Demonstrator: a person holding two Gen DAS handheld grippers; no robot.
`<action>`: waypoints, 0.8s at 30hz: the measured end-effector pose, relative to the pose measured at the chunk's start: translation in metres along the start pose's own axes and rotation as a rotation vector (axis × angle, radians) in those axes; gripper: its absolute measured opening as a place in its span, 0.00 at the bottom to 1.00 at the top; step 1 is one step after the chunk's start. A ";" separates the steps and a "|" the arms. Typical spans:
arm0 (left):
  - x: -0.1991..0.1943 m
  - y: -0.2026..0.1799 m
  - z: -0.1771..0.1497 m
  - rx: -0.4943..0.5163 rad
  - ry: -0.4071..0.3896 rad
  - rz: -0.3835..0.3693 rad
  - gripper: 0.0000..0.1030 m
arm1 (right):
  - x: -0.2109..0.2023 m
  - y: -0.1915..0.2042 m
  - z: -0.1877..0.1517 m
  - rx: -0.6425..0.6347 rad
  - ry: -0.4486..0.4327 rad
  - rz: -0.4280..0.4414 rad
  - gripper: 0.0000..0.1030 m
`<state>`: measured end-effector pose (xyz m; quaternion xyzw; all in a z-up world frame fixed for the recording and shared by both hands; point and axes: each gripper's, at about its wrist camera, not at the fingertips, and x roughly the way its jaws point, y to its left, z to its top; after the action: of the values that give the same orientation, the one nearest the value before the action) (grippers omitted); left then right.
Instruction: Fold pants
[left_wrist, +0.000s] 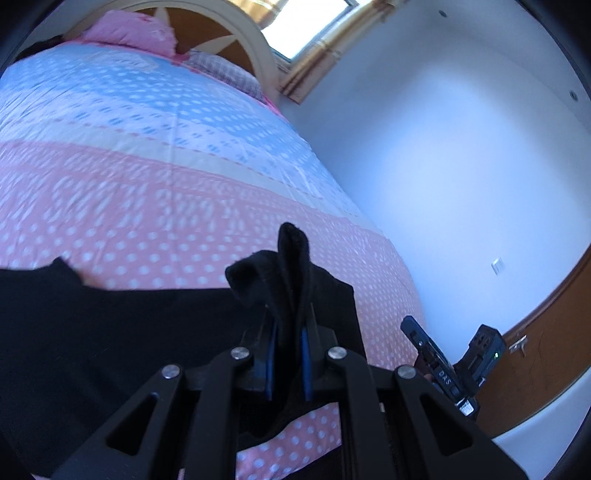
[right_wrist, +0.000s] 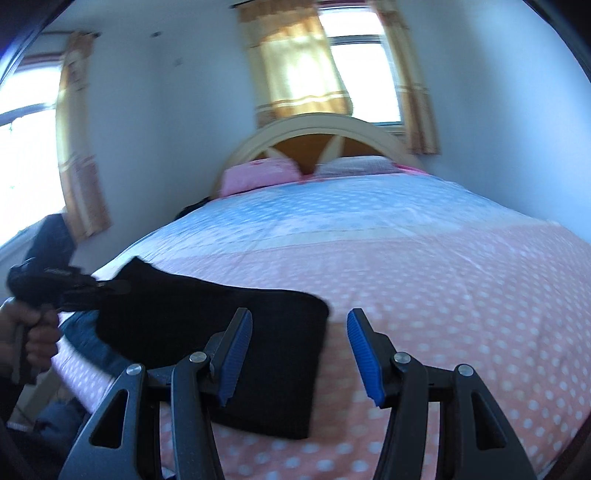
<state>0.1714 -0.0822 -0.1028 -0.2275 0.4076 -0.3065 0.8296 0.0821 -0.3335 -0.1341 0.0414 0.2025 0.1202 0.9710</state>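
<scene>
Our left gripper (left_wrist: 288, 332) pinches a bunched corner of the black pants (right_wrist: 207, 339) on the polka-dot bedspread (right_wrist: 443, 295); our right gripper (right_wrist: 299, 354) hovers wide open, holding nothing.

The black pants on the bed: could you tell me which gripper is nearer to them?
Left. The left gripper is clamped on the black pants; the right gripper hangs open beside their edge, holding nothing.
</scene>
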 end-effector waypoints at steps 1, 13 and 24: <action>0.000 0.005 0.000 -0.013 -0.001 0.007 0.11 | 0.002 0.005 -0.001 -0.013 0.008 0.022 0.54; 0.005 0.067 -0.015 -0.125 0.028 0.090 0.11 | 0.059 0.033 -0.039 -0.120 0.332 0.068 0.54; 0.012 0.076 -0.031 0.006 0.020 0.227 0.27 | 0.055 0.038 -0.002 -0.120 0.218 0.066 0.62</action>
<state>0.1766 -0.0410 -0.1742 -0.1743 0.4383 -0.2140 0.8554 0.1222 -0.2829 -0.1518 -0.0233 0.2976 0.1678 0.9395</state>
